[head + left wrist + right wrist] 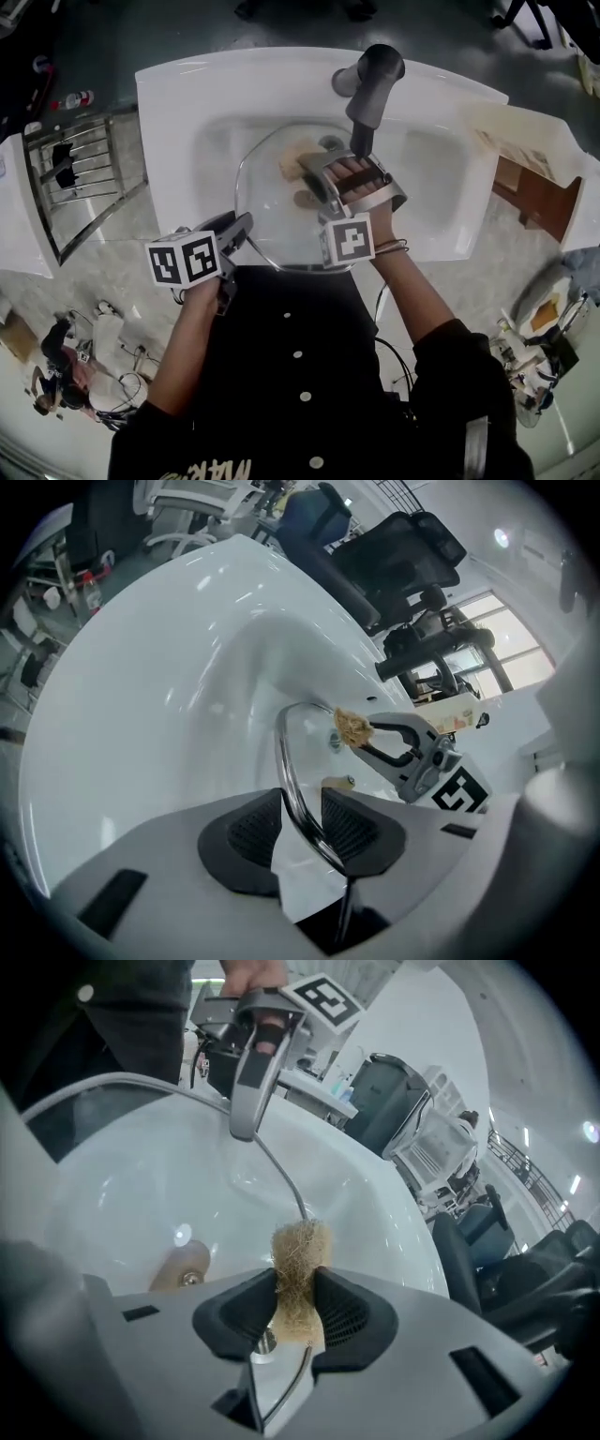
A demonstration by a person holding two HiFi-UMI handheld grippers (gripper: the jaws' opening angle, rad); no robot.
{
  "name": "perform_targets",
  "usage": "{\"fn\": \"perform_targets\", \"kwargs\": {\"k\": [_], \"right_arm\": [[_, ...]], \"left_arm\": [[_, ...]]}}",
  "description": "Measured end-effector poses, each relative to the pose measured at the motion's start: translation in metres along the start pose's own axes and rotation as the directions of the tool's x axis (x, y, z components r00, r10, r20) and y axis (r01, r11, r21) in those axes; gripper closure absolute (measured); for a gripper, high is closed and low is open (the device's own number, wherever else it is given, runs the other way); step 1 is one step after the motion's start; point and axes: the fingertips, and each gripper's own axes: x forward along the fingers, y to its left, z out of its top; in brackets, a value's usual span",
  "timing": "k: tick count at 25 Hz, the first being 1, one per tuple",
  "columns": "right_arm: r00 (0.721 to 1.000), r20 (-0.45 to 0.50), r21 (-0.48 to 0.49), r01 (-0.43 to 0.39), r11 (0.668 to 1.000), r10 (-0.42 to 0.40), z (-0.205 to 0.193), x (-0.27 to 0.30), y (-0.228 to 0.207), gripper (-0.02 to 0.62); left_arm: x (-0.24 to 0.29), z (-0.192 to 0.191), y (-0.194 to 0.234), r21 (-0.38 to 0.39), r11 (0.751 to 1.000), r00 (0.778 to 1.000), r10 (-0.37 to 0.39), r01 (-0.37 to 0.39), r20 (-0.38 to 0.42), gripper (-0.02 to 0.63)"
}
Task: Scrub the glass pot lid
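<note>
Glass pot lid (272, 225) down in the white sink (169, 103), seemingly tilted, its near-left rim taken between the pads of the left gripper (242, 223), one pad on each side of the metal band. Tan knob (305, 199) about mid-glass. Just beyond it, toward the faucet (373, 80), right gripper (309, 166) pinching a tan scrub pad (300, 1274) tight. Glass straight ahead of and below that pad, contact unclear; probably only a short push along the jaws needed, right hand nearer the work, left merely steadying
</note>
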Motion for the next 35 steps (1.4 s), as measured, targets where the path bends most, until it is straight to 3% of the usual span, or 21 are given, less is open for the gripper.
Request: {"fn": "perform_targets", "kwargs": {"k": [7,23,27,32,35], "right_arm": [[1.000,0.008,-0.075,0.014,0.997,-0.014,0.013,0.036,-0.007,0.459],[0.999,-0.024,-0.088,-0.033,0.996,0.031,0.001,0.048,-0.004,0.463],[0.992,-0.104,-0.152,-0.093,0.984,0.078,-0.026,0.037,0.004,0.463],[0.987,-0.124,-0.171,-0.127,0.977,0.107,-0.045,0.023,0.010,0.463],[0.956,-0.238,-0.247,-0.230,0.941,0.171,-0.071,0.012,0.020,0.463]], "left_arm": [[0.002,-0.001,0.000,-0.008,1.000,1.000,0.002,-0.002,-0.027,0.465],[0.002,-0.004,0.003,-0.013,0.999,0.999,0.039,-0.039,-0.013,0.471],[0.003,-0.003,0.003,-0.014,0.999,0.999,0.041,-0.041,-0.004,0.472],[0.002,-0.003,0.003,-0.013,0.999,0.999,0.039,-0.039,-0.005,0.471],[0.001,-0.002,0.001,-0.010,0.999,0.999,0.033,-0.033,-0.009,0.469]]}}
